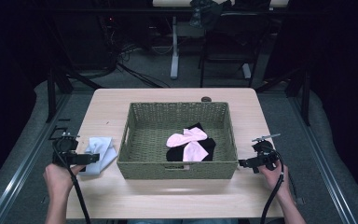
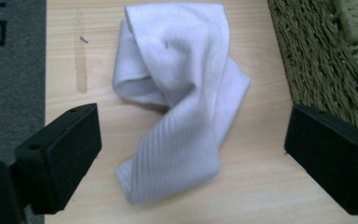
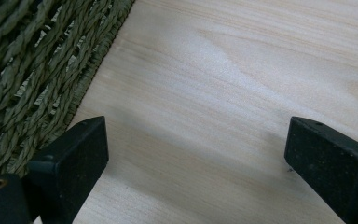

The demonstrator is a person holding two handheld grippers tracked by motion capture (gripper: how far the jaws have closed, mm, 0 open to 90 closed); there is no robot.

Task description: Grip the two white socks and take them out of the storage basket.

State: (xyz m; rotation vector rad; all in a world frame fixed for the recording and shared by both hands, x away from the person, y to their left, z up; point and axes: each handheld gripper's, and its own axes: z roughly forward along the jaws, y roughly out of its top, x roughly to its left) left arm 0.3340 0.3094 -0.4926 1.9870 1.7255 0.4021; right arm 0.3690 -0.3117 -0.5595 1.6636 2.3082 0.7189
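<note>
The left hand-held gripper (image 2: pixel 191 154) stood with its jaws wide apart, gripping nothing. Between and just ahead of them lay a white sock (image 2: pixel 179 100), folded over itself and flat on the tabletop (image 2: pixel 261 186), neither pad touching it. In the high view that left hand-held gripper (image 1: pixel 91 158) sat at the sock's (image 1: pixel 98 151) near edge, just left of the green woven basket (image 1: pixel 177 169). The basket's wall (image 2: pixel 326 60) rose close beside the sock on its right. Inside the basket, pink socks (image 1: pixel 189 142) lay on top of black socks (image 1: pixel 207 149). The right hand-held gripper (image 3: pixel 196 154) was likewise open and empty, over bare tabletop (image 3: pixel 242 70) just off the basket's right wall (image 3: pixel 32 79).
</note>
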